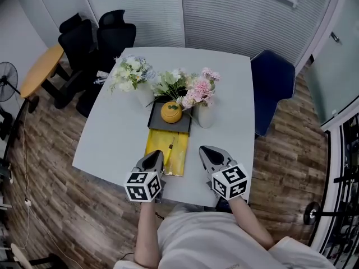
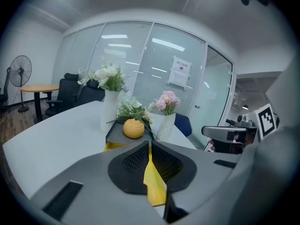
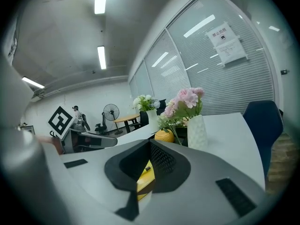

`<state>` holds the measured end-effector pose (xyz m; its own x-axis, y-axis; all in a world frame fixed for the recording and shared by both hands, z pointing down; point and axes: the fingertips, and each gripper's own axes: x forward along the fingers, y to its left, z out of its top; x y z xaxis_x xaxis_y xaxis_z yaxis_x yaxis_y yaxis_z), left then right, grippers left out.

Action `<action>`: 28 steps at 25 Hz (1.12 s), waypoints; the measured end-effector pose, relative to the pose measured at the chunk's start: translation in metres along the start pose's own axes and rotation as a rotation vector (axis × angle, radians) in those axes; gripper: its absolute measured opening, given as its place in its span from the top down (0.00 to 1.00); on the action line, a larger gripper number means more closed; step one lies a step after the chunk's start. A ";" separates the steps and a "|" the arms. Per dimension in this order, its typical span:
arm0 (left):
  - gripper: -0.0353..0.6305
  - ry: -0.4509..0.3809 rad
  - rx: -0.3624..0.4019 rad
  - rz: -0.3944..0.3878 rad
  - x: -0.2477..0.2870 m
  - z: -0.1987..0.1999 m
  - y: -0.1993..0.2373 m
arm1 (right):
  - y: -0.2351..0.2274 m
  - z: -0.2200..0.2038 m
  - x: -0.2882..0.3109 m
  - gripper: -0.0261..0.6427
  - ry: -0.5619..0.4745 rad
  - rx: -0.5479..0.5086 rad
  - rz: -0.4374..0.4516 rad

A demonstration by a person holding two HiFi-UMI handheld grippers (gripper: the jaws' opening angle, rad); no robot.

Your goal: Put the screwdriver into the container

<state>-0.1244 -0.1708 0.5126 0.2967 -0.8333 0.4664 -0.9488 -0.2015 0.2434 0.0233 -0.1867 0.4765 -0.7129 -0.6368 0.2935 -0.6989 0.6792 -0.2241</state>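
A small screwdriver [image 1: 170,147] with a dark tip lies inside the flat yellow container [image 1: 157,156] near the table's front edge. My left gripper [image 1: 157,153] hovers at the container's near left corner, its jaws shut with nothing between them. In the left gripper view only a yellow strip of the container [image 2: 154,184] shows below the left gripper [image 2: 150,143]. My right gripper [image 1: 205,149] sits just right of the container, also shut and empty. Under the right gripper [image 3: 150,143] in its own view, the screwdriver [image 3: 148,168] shows on the yellow container [image 3: 143,181].
A dark tray [image 1: 159,122] holding an orange round pot [image 1: 171,112] stands just behind the container. Vases of flowers [image 1: 197,91] crowd around it. A blue chair [image 1: 272,88] is at the table's right, black chairs [image 1: 92,43] and a fan [image 1: 7,80] at the left.
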 end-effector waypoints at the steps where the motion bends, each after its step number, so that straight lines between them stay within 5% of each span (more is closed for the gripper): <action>1: 0.92 -0.009 0.001 0.000 -0.002 0.002 -0.001 | 0.001 0.001 -0.002 0.94 -0.004 -0.001 0.000; 28: 0.94 -0.040 -0.010 -0.017 -0.015 0.007 -0.002 | 0.010 0.003 -0.008 0.94 -0.011 -0.024 -0.003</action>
<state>-0.1279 -0.1614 0.4993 0.3083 -0.8496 0.4280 -0.9423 -0.2112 0.2596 0.0219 -0.1755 0.4692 -0.7115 -0.6427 0.2841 -0.6996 0.6856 -0.2011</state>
